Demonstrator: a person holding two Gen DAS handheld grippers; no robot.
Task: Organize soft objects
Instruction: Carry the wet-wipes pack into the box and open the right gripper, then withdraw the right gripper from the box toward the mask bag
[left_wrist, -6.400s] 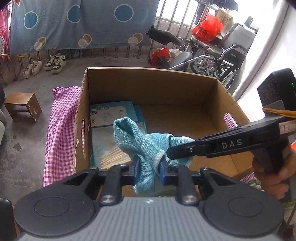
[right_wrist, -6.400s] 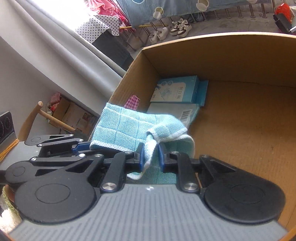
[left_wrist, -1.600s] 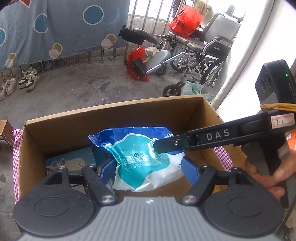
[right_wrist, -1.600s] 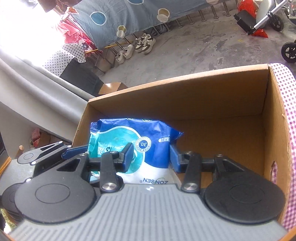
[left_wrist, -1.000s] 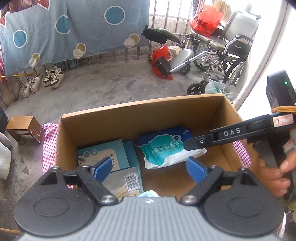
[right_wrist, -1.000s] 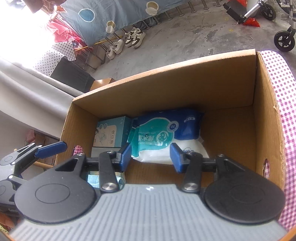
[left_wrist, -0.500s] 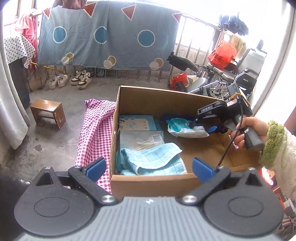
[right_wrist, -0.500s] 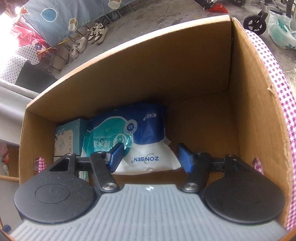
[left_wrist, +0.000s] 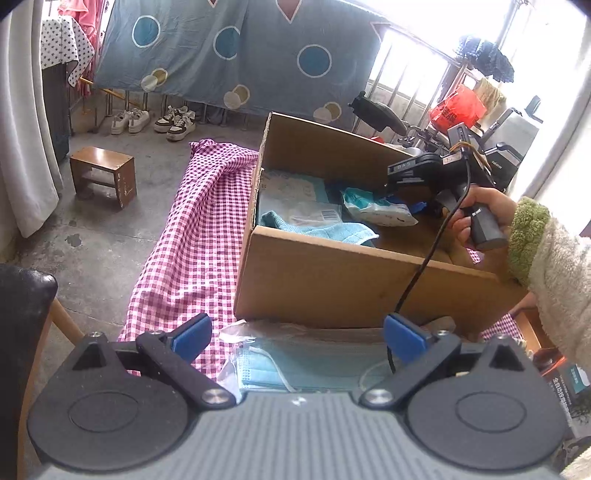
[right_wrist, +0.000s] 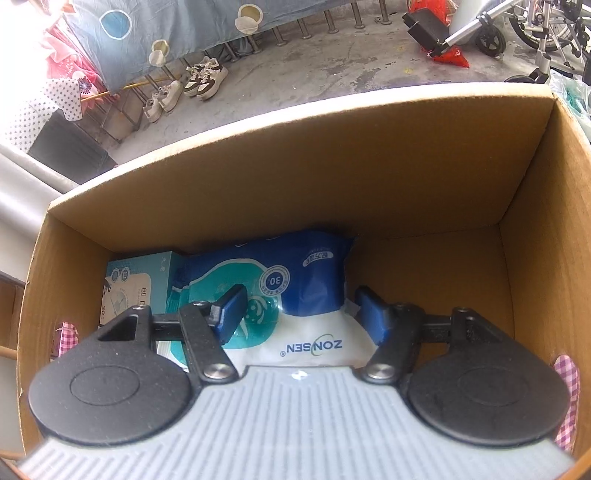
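Left gripper (left_wrist: 297, 338): outside the box, jaws spread wide and holding nothing, above a clear bag of blue face masks (left_wrist: 295, 360) that lay on the checked cloth (left_wrist: 192, 240) just in front of the box's near wall.

Cardboard box (left_wrist: 332, 277): open-topped, standing on the checked cloth. Inside, nearest the front wall at the left, a folded teal towel (left_wrist: 332, 232); behind it a pale carton with a barcode (left_wrist: 314, 214) and a light-blue carton (right_wrist: 136, 280) toward the back left corner. Right part of the floor bare.

Wipes pack (right_wrist: 295, 291): blue and white, lying flat on the box floor at centre, its left edge against the light-blue carton.

Right gripper (right_wrist: 301, 314): reaching down into the box in a hand (left_wrist: 476, 214) with a fleece sleeve (left_wrist: 546, 251). Jaws had just been opening and stood parted on either side of the pack's near end; pads not pressing on it, pack released.

Beyond the box: wooden stool (left_wrist: 103, 173), two pairs of shoes (left_wrist: 155, 120), hanging spotted sheet (left_wrist: 236, 55), wheelchair (right_wrist: 517, 26).
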